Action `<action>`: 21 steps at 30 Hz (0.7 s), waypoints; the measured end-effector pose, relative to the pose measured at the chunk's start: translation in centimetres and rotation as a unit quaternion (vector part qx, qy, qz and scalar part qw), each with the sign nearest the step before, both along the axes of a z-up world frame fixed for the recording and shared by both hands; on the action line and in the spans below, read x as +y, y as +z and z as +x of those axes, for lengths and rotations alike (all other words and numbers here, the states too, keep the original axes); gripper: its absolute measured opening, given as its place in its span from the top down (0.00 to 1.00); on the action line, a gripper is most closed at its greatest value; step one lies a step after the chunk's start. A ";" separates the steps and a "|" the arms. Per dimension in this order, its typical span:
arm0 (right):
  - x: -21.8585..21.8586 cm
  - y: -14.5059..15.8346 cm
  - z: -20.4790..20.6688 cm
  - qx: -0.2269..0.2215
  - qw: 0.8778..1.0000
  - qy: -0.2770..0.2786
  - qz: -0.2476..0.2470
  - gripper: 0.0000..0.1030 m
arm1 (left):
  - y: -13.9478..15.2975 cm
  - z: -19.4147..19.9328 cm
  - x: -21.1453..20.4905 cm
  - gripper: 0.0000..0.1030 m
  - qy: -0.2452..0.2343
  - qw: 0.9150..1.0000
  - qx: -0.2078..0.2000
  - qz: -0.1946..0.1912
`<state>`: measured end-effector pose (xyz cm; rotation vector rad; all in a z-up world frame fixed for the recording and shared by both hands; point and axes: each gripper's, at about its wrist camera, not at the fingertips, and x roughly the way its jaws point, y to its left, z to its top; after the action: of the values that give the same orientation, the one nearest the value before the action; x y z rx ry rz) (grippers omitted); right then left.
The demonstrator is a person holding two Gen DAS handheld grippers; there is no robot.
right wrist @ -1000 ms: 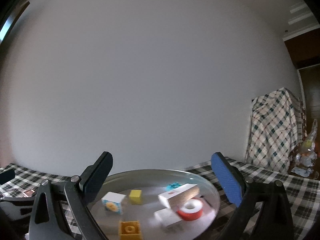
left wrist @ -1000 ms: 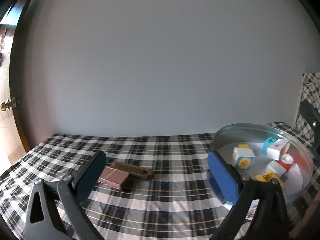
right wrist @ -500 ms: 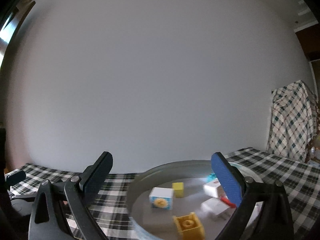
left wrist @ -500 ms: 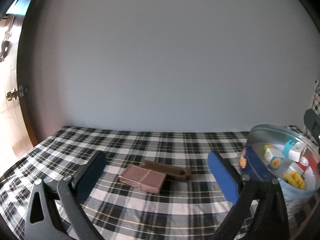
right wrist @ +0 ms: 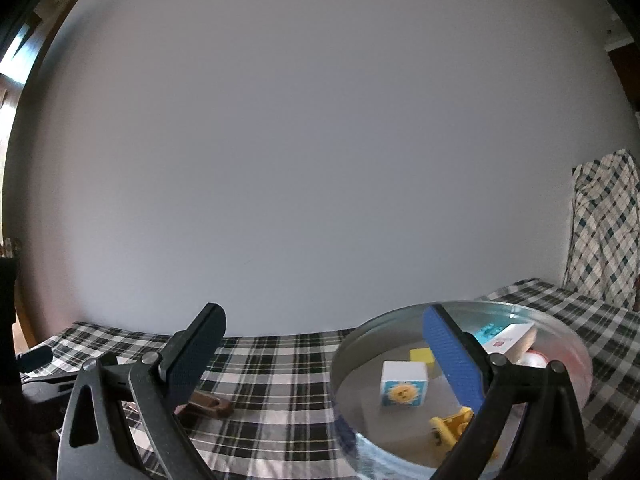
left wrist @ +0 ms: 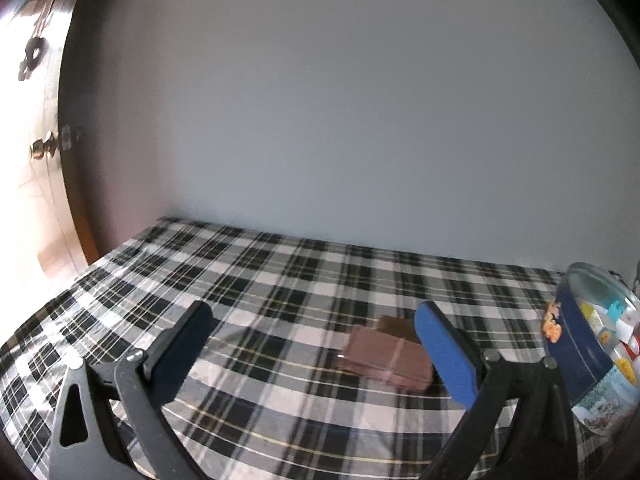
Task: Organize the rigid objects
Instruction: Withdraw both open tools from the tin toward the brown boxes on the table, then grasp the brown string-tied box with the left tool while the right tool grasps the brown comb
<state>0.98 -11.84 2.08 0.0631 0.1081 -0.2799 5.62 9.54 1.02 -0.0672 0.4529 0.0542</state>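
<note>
A flat reddish-brown block [left wrist: 384, 356] lies on the plaid cloth with a dark brown bar [left wrist: 396, 326] just behind it. My left gripper [left wrist: 316, 352] is open and empty, a little nearer than the block, which sits towards its right finger. A round metal tin [right wrist: 460, 384] holds several small toys, among them a white sun cube [right wrist: 403, 388] and a yellow brick [right wrist: 452, 430]. My right gripper [right wrist: 320, 360] is open and empty, its right finger over the tin. The tin [left wrist: 592, 344] also shows at the right edge of the left wrist view.
A plaid-covered table [left wrist: 240, 280] runs back to a plain grey wall. A door with a brass knob [left wrist: 40, 148] stands at the left. A plaid-draped object [right wrist: 604, 232] stands at the far right. The brown bar [right wrist: 208, 404] shows behind the right gripper's left finger.
Both grippers have swung left. The tin has slid towards the right edge of each view. The brown pieces have moved rightwards in the left wrist view. Both stay open.
</note>
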 end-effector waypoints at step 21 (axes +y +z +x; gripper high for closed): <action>0.9 -0.5 2.0 0.033 0.999 0.019 0.035 0.03 | -4.3 6.7 -5.8 0.05 -0.132 0.969 0.200 0.056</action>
<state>2.94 -10.91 1.62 0.1203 0.1848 -0.2410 12.33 3.76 -3.33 0.1188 0.8569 -0.1722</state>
